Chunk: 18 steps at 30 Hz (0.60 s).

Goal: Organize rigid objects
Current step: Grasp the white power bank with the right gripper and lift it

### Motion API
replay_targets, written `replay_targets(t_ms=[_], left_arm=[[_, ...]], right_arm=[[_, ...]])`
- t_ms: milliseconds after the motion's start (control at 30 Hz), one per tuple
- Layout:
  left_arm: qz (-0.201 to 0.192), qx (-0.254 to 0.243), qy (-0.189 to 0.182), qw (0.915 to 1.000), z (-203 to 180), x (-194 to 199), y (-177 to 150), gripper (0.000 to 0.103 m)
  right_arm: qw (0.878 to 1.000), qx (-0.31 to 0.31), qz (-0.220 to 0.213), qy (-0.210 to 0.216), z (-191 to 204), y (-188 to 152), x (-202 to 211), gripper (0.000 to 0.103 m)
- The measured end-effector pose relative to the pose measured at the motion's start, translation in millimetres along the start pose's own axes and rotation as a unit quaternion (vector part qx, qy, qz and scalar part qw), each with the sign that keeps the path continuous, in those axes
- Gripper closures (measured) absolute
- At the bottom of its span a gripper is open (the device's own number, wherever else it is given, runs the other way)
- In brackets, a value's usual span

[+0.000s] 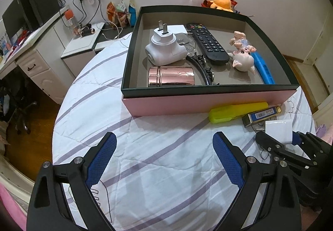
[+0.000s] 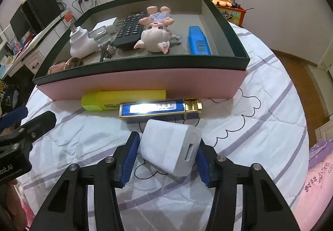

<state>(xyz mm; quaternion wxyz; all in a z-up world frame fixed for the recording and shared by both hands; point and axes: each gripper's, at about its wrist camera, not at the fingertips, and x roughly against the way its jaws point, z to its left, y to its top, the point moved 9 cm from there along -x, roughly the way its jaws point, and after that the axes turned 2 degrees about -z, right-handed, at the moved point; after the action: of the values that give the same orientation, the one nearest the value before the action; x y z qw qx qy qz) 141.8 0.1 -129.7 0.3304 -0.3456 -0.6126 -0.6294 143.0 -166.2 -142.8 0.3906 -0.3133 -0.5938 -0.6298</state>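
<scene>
**Right gripper on the white charger cube, beside the box**

Landmark: the shallow box (image 2: pixel 143 83), pink outer wall, dark green rim, grey floor. It sits on a white quilt (image 1: pixel 158 147) with lilac stripes.

Inside the box, largest first:
- black remote control (image 1: pixel 206 43), lying diagonally near the middle;
- white plug adapter (image 1: pixel 164 47), prongs up, left of the remote;
- rose-gold cylinder (image 1: pixel 171 79), on its side against the box's near wall, left part;
- pink-and-cream pig figurine (image 2: pixel 155 38), right of the remote;
- blue highlighter (image 2: pixel 197 40), along the box's right wall;
- black hair clip (image 1: pixel 203 66), between cylinder and remote.

Outside the box, along its near wall:
- yellow highlighter (image 2: pixel 122 99), touching the pink wall;
- blue-and-gold lighter (image 2: pixel 160 109), just in front of the yellow highlighter, parallel to it;
- white charger cube (image 2: pixel 170 147), in front of the lighter, tilted, USB port facing the camera.

Grippers:
- right gripper (image 2: pixel 166 154): blue pads flank the charger cube on both sides. The right pad looks pressed against the cube; on the left side the contact appears closed but is hard to confirm. Reads as a grip on the cube, which rests on the quilt.
- left gripper (image 1: pixel 164 160): jaws spread wide, nothing between them, only quilt beneath, in front of the box's near wall toward its left half.
</scene>
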Motion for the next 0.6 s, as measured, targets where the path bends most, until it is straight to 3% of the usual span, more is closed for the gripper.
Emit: replay_targets(t_ms=[167, 267, 600], left_arm=[[0.0, 0.001, 0.001, 1.0, -3, -2, 0, 0.008], [-0.002, -0.002, 0.001, 1.0, -4, 0, 1, 0.008], [-0.003, -0.009, 0.004, 0.9999, -8, 4, 0, 0.008]], right_arm=[[1.0, -0.01, -0.005, 0.02, -8, -8, 10, 0.056], [0.999, -0.01, -0.009, 0.033, -14, -12, 19, 0.069], [0.997, -0.037, -0.011, 0.067, -16, -7, 15, 0.071]])
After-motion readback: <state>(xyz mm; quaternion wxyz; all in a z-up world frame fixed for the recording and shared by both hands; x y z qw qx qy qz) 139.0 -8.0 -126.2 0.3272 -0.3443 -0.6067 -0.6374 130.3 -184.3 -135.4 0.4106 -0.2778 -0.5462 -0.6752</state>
